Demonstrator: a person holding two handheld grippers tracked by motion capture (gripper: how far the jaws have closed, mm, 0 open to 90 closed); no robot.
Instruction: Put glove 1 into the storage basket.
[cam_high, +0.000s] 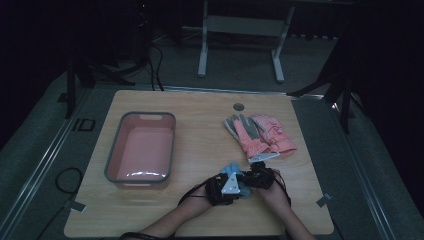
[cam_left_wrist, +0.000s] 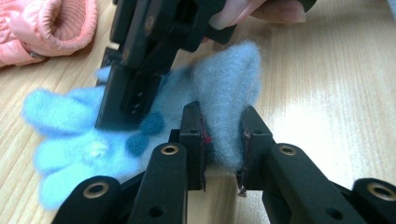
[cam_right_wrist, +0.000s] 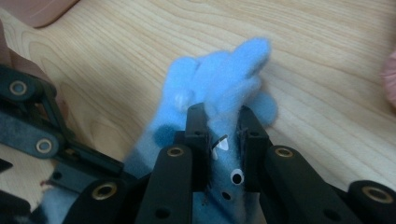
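Note:
A light blue fleece glove (cam_high: 231, 170) lies on the wooden table (cam_high: 200, 130) near its front edge, between both grippers. My left gripper (cam_left_wrist: 223, 140) is shut on a raised fold of the blue glove (cam_left_wrist: 226, 79) at one end. My right gripper (cam_right_wrist: 223, 135) is shut on the blue glove (cam_right_wrist: 219, 74) near its small stitched-on eyes, with the glove's fingers spreading beyond the jaws. In the high view the left gripper (cam_high: 239, 189) and the right gripper (cam_high: 248, 176) meet over the glove. The right gripper (cam_left_wrist: 126, 107) also stands close ahead in the left gripper view.
A pink basin with a grey rim (cam_high: 112, 150) stands empty at the table's left. A pair of pink and grey gloves (cam_high: 260, 132) lies at the right, just beyond the grippers; one pink cuff (cam_left_wrist: 51, 23) is close by. A round cable port (cam_high: 238, 106) sits near the far edge.

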